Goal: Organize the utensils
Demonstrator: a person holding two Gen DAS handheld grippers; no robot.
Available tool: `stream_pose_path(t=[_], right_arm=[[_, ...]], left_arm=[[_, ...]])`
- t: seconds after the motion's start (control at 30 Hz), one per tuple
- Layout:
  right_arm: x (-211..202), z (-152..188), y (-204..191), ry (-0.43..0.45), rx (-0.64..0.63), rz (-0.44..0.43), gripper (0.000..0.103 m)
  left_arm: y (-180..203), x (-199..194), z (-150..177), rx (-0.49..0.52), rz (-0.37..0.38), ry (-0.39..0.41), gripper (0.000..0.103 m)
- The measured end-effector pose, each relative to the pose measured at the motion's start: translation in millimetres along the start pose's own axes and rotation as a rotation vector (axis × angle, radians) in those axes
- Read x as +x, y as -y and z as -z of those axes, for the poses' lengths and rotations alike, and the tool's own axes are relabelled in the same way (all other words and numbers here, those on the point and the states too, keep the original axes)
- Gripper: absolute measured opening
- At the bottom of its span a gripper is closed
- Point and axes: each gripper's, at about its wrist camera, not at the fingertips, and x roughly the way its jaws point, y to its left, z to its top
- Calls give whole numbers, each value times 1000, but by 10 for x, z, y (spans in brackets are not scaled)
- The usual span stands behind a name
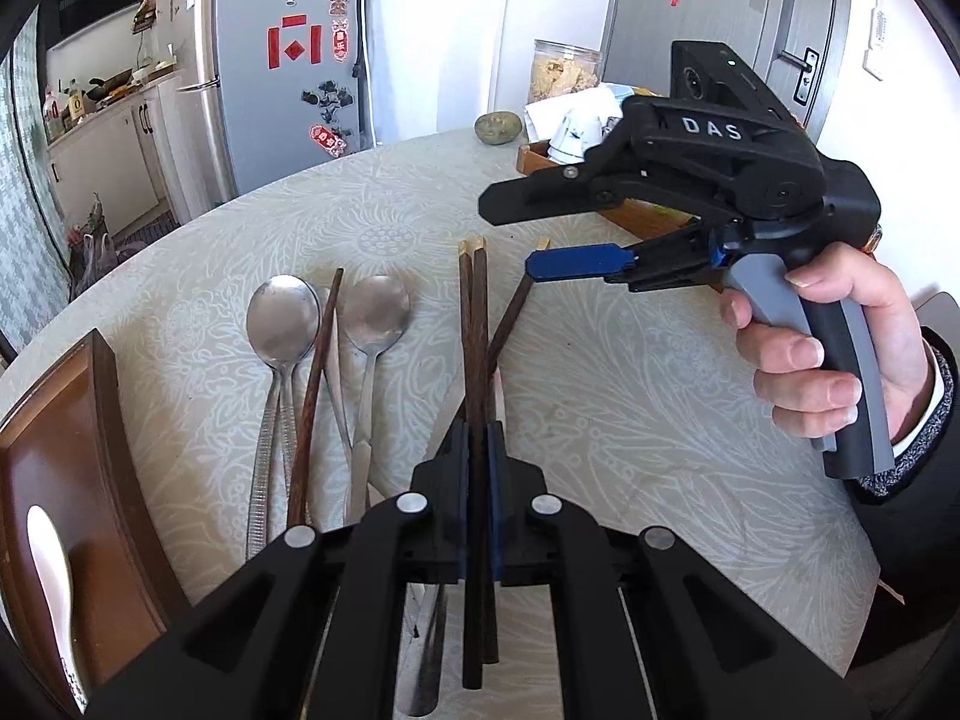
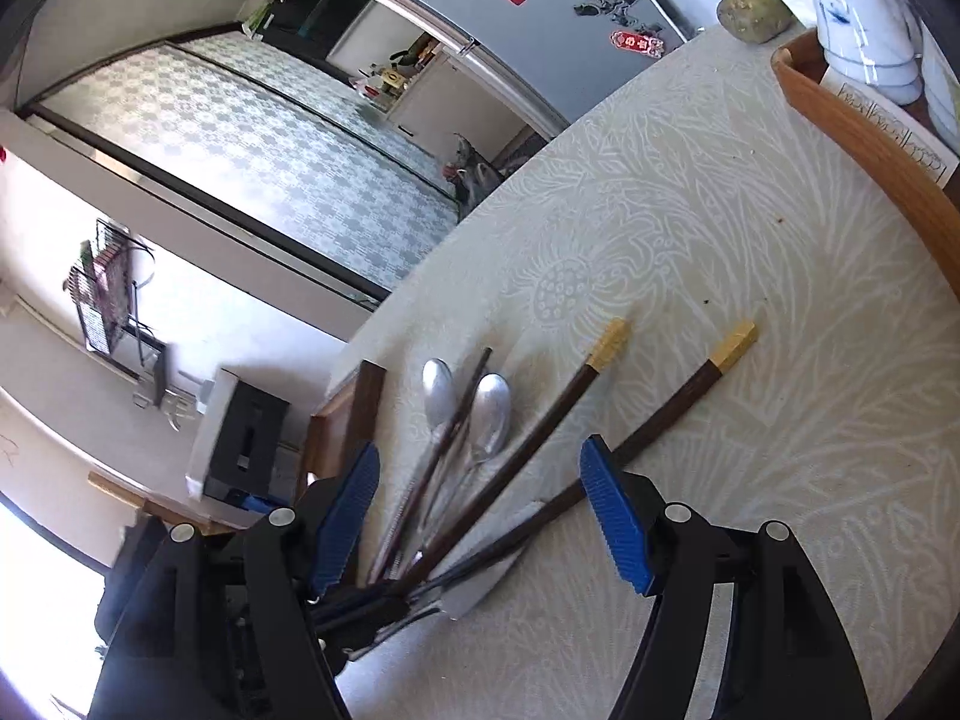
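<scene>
The left gripper (image 1: 478,450) was clamped on two chopsticks (image 1: 474,324). The right gripper (image 2: 480,516) stood wide apart, a third chopstick (image 2: 660,414) lying beyond its fingers.

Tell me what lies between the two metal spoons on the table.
A single dark wooden chopstick lies between the left spoon and the right spoon, its tip reaching past their bowls. The left wrist view shows this best.

Two dark wooden chopsticks (image 1: 474,360), gold-tipped, side by side, pinched | third chopstick (image 1: 509,318) crosses them, angled right | fourth chopstick (image 1: 315,384) lies between two steel spoons (image 1: 282,324), left of the pair | white ceramic spoon (image 1: 51,588) in wooden tray (image 1: 90,414), far left
</scene>
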Motion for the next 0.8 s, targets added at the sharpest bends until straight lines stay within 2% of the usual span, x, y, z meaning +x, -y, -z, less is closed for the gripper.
stream_pose_path(t=[0.03, 0.2, 0.27, 0.4, 0.53, 0.8], right_arm=[[63, 0, 13, -14, -3, 43, 70], [201, -47, -26, -41, -6, 81, 62], [252, -72, -79, -57, -34, 124, 53], [385, -102, -137, -95, -59, 195, 42], [482, -128, -132, -108, -79, 245, 21], [411, -86, -202, -74, -82, 221, 16]], left_arm=[[8, 2, 4, 0, 1, 1, 6], [32, 46, 29, -2, 6, -11, 6], [55, 46, 42, 2, 3, -10, 6], [54, 11, 57, -1, -9, 10, 6], [60, 33, 84, 4, -8, 2, 7], [104, 61, 141, 33, -18, -11, 9]])
